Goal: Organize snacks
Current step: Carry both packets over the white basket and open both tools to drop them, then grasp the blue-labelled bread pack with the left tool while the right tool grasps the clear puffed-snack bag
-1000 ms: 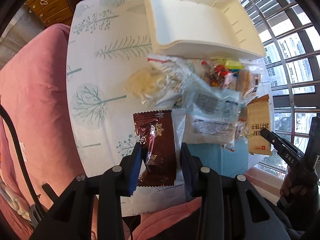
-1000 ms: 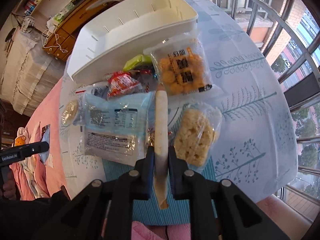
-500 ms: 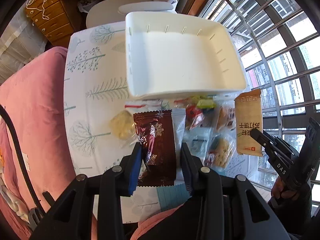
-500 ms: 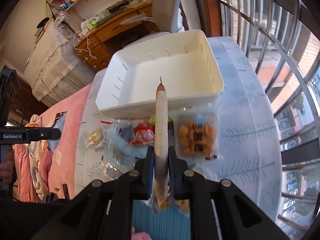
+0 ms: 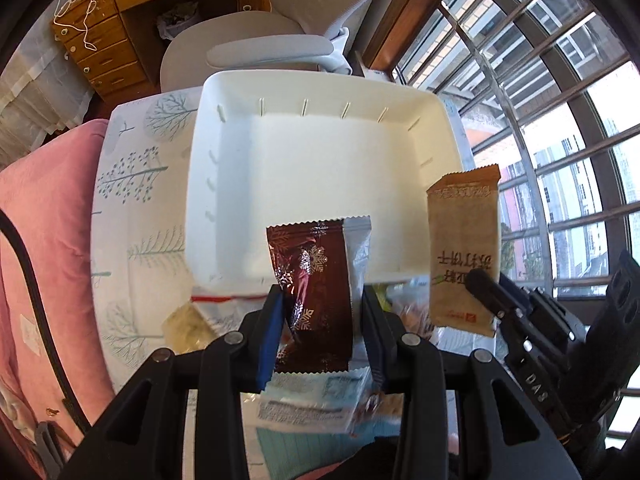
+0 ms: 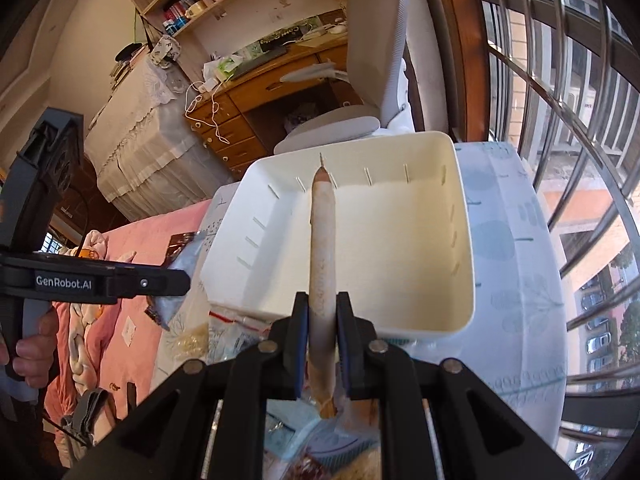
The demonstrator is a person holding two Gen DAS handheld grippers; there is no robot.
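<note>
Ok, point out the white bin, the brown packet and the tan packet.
white bin [image 5: 320,168], left wrist view, bare floor.
brown packet [image 5: 310,280], left wrist view, front face.
tan packet [image 5: 460,232], left wrist view, front face.

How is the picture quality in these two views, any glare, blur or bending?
Left wrist view: the window is blown out, the dark red packet shines, and the packets at the bottom edge are smeared. Right wrist view: the window bars bow outward, and the white bin is sharp and evenly lit.
</note>
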